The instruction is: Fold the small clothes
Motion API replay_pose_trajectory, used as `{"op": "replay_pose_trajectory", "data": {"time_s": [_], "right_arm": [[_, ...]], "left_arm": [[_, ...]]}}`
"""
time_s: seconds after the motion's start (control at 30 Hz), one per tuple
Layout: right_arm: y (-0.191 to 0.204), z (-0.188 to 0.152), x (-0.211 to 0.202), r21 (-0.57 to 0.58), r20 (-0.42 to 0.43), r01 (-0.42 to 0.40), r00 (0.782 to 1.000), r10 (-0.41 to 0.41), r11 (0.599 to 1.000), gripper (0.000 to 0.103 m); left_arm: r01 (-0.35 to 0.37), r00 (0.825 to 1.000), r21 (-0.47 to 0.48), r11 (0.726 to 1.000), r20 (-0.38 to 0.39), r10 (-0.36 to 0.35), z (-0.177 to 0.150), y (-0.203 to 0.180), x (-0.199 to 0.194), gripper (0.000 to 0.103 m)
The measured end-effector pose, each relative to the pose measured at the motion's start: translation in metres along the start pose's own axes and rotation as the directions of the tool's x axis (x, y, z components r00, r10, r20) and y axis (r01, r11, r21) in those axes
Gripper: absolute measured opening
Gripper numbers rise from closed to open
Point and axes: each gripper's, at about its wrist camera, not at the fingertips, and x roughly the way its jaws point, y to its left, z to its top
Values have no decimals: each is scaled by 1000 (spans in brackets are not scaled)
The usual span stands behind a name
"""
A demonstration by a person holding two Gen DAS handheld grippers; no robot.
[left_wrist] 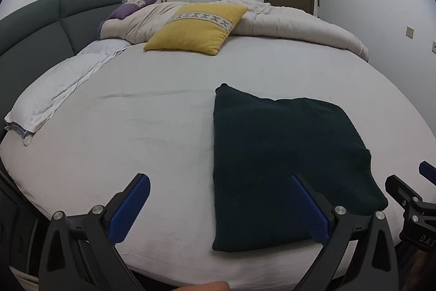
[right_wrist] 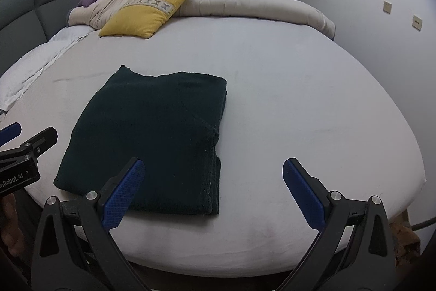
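A dark green knitted garment lies folded into a flat rectangle on the white bed sheet, near the front edge. It also shows in the right wrist view. My left gripper is open and empty, held above the front edge with its right finger over the garment's near part. My right gripper is open and empty, its left finger over the garment's near right corner. The right gripper shows at the right edge of the left wrist view, and the left gripper at the left edge of the right wrist view.
A yellow cushion, a purple cushion and a bunched beige duvet lie at the far side. A white pillow sits left by the grey headboard. Wardrobe doors and a brown door stand behind.
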Motion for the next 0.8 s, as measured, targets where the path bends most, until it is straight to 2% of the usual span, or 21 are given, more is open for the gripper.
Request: {"op": "replay_pose_trajectory", "data": {"time_s": [0.8], "right_arm": [[2, -7, -7, 19, -27, -8, 1000, 9, 1000, 103]], "left_arm": [[8, 1000, -8, 1000, -27, -8, -4, 5, 9, 103]]}}
